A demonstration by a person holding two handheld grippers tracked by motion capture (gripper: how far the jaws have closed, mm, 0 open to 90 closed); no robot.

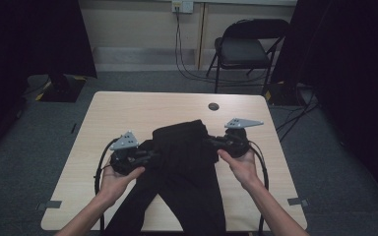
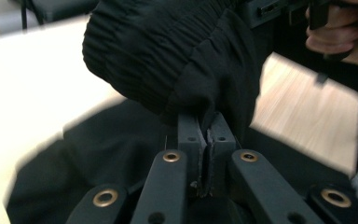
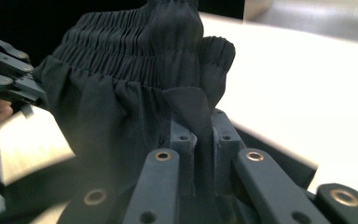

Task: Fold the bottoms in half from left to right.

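A pair of black trousers (image 1: 184, 162) lies on the light wooden table (image 1: 128, 108), legs trailing toward the near edge. The gathered elastic waistband (image 3: 135, 51) is lifted and bunched between the two grippers. My left gripper (image 1: 150, 156) is shut on the waistband's left side; in the left gripper view its jaws (image 2: 206, 122) pinch a fold of the black cloth (image 2: 168, 51). My right gripper (image 1: 210, 141) is shut on the right side, and cloth fills the gap between its jaws (image 3: 203, 116). Each gripper view shows the other gripper beyond the cloth: the right (image 2: 279, 9) and the left (image 3: 9, 74).
A small dark round grommet (image 1: 213, 106) sits in the tabletop near the far edge. Behind the table stands a black folding chair (image 1: 248, 46), with cables running across the floor. Dark curtains hang at both sides. Tape marks (image 1: 49, 204) lie on the carpet.
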